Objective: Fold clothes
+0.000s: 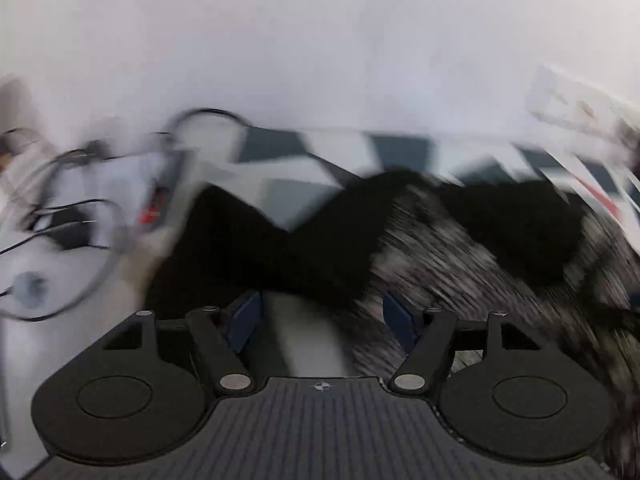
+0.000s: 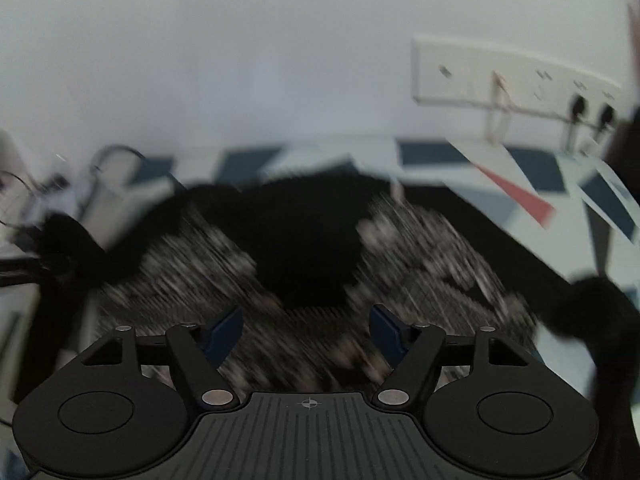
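Observation:
A black garment with grey-and-white speckled patches (image 1: 460,248) lies spread on a table with a white, blue and red geometric cover (image 1: 304,184). Both views are motion-blurred. My left gripper (image 1: 322,320) is open, its blue fingers (image 1: 246,318) just above the garment's near edge, with a pale strip of surface between them. My right gripper (image 2: 306,330) is open over the speckled part of the same garment (image 2: 304,240), nothing between its blue fingers (image 2: 386,326).
Black cables (image 1: 80,216) and a white device with a red mark (image 1: 154,208) sit at the table's left end. A white socket strip (image 2: 516,80) with plugs is on the wall at the right. A dark object (image 2: 600,320) is at the right edge.

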{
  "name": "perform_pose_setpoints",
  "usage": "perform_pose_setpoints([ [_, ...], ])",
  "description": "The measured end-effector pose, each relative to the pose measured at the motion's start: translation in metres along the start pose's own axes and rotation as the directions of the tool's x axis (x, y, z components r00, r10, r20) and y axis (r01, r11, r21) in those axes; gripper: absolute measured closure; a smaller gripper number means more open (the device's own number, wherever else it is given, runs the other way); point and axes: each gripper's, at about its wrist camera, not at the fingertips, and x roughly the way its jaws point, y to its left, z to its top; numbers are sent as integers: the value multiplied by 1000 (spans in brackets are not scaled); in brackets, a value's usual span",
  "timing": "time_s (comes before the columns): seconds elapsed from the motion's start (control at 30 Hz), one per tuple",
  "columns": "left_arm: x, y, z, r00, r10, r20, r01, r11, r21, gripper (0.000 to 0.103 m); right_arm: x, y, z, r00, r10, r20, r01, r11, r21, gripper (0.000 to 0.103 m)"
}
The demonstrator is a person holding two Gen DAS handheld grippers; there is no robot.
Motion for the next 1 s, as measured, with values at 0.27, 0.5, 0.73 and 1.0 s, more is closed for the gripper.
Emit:
perform_pose_setpoints([
  [0.27, 12, -48, -43, 979, -140, -146, 169, 963, 208, 29, 12, -23, -58, 994, -2, -105, 19, 986, 163, 40],
  [0.5, 18, -65, -65, 942, -180, -283, 259, 926, 276, 3, -3, -5, -74, 989, -101, -104, 100, 995, -16, 41],
  [0.73, 20, -71, -61, 928, -155, -339, 253, 930, 268, 0, -3, 16, -84, 979, -139, -149, 130, 989, -65, 39],
  [1.0, 23, -70, -56, 933, -185, -310, 275, 921, 276, 0, 2, 14, -64, 947, -189, -260, 161, 979, -123, 31],
])
